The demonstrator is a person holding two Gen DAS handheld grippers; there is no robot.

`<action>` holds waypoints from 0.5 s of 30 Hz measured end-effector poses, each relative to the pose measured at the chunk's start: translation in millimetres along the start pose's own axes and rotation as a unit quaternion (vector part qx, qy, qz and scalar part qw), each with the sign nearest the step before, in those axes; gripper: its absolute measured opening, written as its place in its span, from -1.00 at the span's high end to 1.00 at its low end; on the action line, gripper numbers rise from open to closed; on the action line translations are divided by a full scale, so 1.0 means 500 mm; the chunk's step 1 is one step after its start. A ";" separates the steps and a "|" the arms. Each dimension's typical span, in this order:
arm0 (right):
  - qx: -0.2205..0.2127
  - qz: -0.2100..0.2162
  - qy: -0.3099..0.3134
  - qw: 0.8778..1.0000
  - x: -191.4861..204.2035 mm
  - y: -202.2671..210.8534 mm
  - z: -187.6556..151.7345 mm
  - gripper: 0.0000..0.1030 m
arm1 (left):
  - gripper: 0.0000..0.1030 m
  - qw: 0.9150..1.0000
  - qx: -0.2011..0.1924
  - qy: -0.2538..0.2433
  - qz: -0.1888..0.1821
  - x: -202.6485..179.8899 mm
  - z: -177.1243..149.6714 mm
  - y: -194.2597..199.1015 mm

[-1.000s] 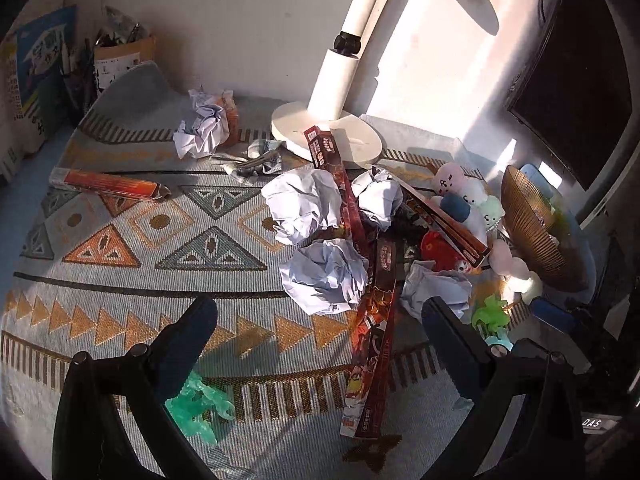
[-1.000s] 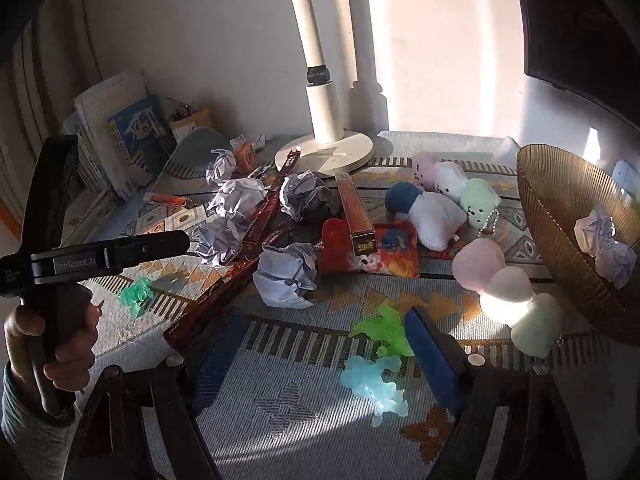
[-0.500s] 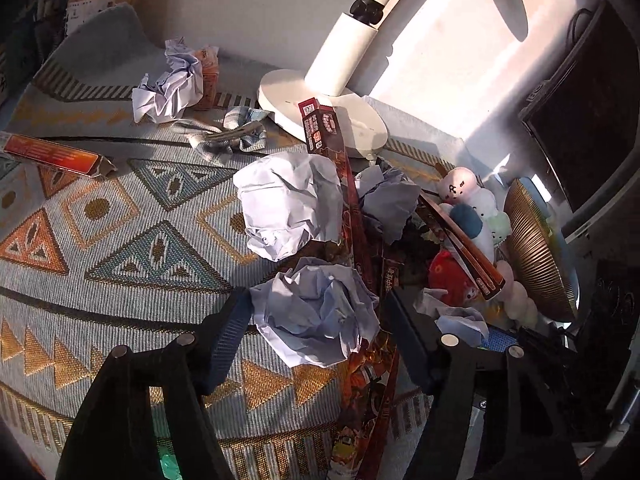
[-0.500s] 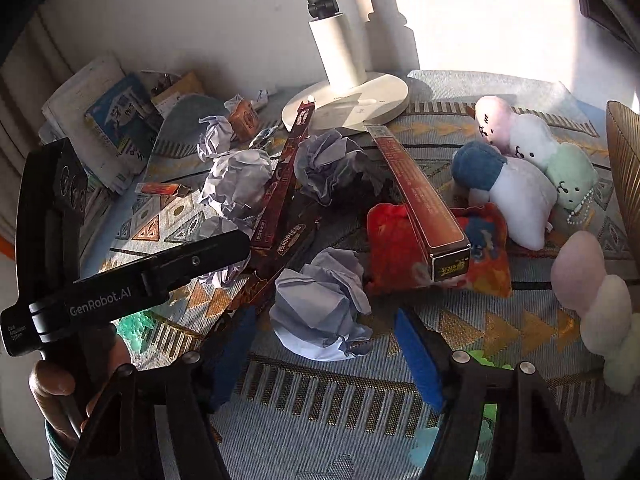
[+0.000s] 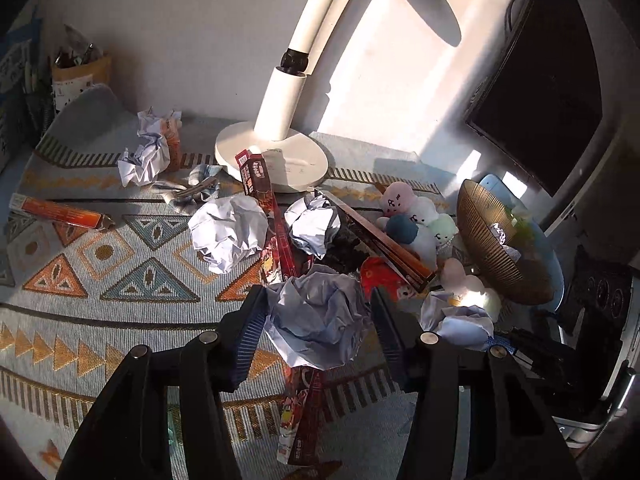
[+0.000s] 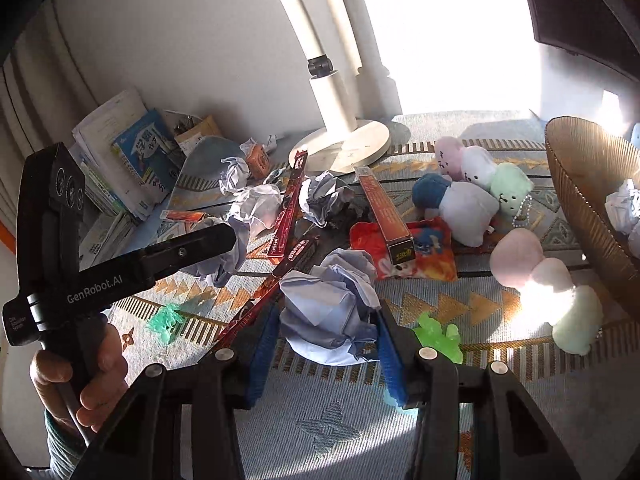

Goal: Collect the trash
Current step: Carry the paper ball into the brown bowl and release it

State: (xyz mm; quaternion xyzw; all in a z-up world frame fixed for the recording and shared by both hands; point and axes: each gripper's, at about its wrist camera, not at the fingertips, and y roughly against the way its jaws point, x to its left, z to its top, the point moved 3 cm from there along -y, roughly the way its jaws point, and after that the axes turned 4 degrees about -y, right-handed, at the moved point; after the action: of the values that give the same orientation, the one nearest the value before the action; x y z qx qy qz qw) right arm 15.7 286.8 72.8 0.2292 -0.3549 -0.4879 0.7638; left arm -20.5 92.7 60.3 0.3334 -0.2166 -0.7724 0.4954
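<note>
A patterned woven tablecloth [image 5: 120,280] carries scattered trash, plush toys and a lamp base [image 5: 276,160]. Over the last second both tongs have come down from standing wide apart. The left gripper [image 5: 318,316] is closing on a crumpled paper ball [image 5: 316,320]; the right gripper [image 6: 326,334] is closing on another paper wad [image 6: 332,312]. Both pieces appear ready to lift toward the wicker basket [image 6: 580,208].

white wall [image 5: 192,40], sunlit patch, patterned tablecloth [image 5: 100,280], dark monitor [image 5: 552,92]
</note>
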 end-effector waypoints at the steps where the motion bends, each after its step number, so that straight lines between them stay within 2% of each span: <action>1: -0.011 -0.014 0.003 1.000 -0.006 0.019 0.002 0.11 | 0.02 1.000 -0.003 -0.007 -0.004 -0.017 0.005 0.003; 4: -0.049 -0.052 -0.004 0.997 -0.043 0.089 0.025 0.11 | 0.02 0.999 -0.006 -0.036 -0.025 -0.082 0.031 0.001; 7: -0.094 -0.106 -0.022 0.990 -0.094 0.165 0.063 0.11 | 0.02 0.996 -0.014 -0.082 -0.035 -0.174 0.073 -0.011; 11: -0.143 -0.174 -0.062 0.972 -0.180 0.244 0.109 0.10 | 0.02 0.988 -0.034 -0.140 -0.064 -0.310 0.143 -0.038; 13: -0.152 -0.215 -0.079 0.962 -0.222 0.268 0.125 0.10 | 0.02 0.984 -0.036 -0.158 -0.073 -0.364 0.172 -0.063; 15: -0.157 -0.230 -0.102 0.955 -0.259 0.282 0.134 0.10 | 0.02 0.982 -0.032 -0.167 -0.084 -0.406 0.189 -0.092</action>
State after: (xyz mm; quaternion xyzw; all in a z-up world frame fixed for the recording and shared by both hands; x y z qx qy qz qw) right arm 11.4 463.3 172.9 0.1312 -0.2874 -0.7205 0.6173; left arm -59.6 296.8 155.4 0.2011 -0.2430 -0.8623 0.3962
